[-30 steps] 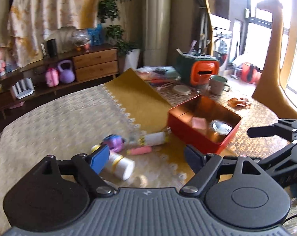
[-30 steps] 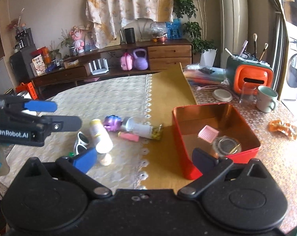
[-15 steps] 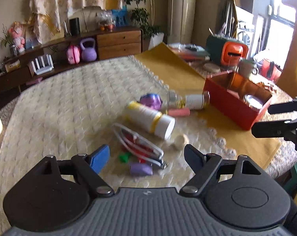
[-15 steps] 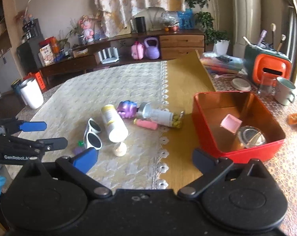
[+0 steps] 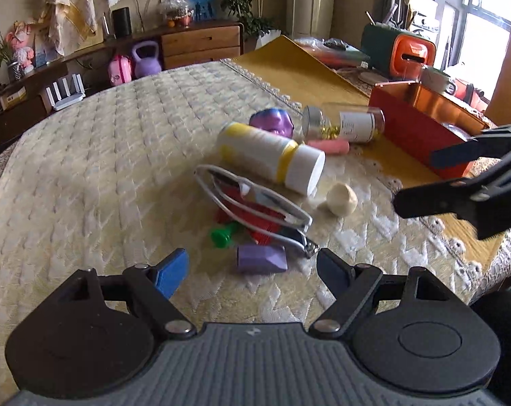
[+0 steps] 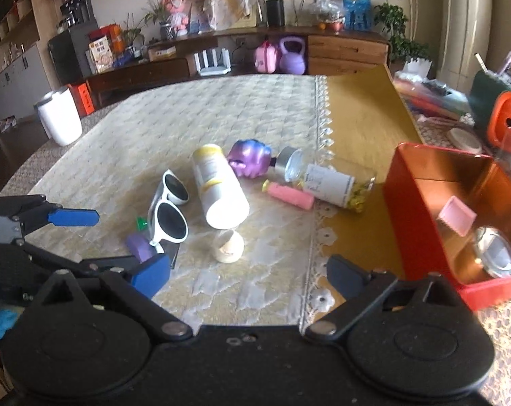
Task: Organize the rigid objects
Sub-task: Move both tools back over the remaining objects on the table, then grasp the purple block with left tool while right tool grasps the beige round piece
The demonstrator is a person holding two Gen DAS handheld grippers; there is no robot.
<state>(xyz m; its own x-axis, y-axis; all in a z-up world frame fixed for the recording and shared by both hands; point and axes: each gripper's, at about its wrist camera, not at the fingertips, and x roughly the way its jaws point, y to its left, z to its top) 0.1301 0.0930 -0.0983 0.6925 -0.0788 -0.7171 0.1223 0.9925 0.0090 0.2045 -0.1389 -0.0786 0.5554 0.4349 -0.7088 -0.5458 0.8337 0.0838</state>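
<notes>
Both hand-held grippers, left gripper (image 5: 252, 270) and right gripper (image 6: 248, 275), are hovering wide and empty at frame bottom, leaving white sunglasses (image 6: 169, 209) and bottles outside the red metal box (image 6: 424, 182) holding 2 items.

table (image 6: 154, 128) | cream cloth, yellow mat (image 6: 360, 128) | on it: sunglasses (image 6: 169, 208), white bottle (image 6: 218, 186), red box (image 6: 458, 209)

On a cream quilted tablecloth (image 5: 96, 169), the left gripper (image 5: 252, 267) hangs with jaws spread and empty over a purple block (image 5: 260, 258). White-framed sunglasses (image 5: 252, 199) lie at 12 o'clock of the block, a toppled white-and-yellow bottle (image 5: 272, 159) beyond; a red tin (image 5: 414, 132) sits at 2 o'clock.
</notes>
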